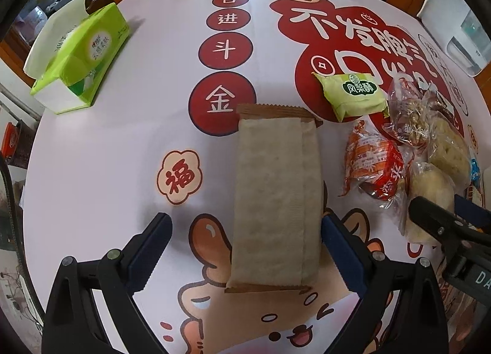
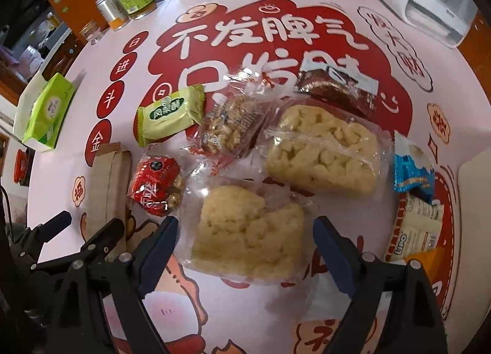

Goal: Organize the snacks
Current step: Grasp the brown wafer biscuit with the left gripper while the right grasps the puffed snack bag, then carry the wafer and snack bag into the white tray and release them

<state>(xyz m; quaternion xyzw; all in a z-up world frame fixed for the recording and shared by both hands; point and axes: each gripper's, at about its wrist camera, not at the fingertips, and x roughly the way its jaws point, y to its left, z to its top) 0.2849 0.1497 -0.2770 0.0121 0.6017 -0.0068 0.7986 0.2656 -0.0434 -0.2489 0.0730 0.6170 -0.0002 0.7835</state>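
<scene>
Pink worktop (image 1: 107,145) with red cartoon prints holds the snacks. Between the wide-open fingers of the left gripper (image 1: 245,249) lies a long brown paper snack packet (image 1: 273,197), pointing straight away, one finger touching its side. The right gripper (image 2: 245,246), also wide, frames a clear bag of pale puffed rice cake (image 2: 248,231).

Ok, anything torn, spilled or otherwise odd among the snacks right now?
No spill or tear visible. Oddities: the brown packet lies underside up, seam showing, apart from the pile. The nearer rice-puff cake looks cracked inside its bag, and the wrappers beyond it overlap in a loose heap.
</scene>
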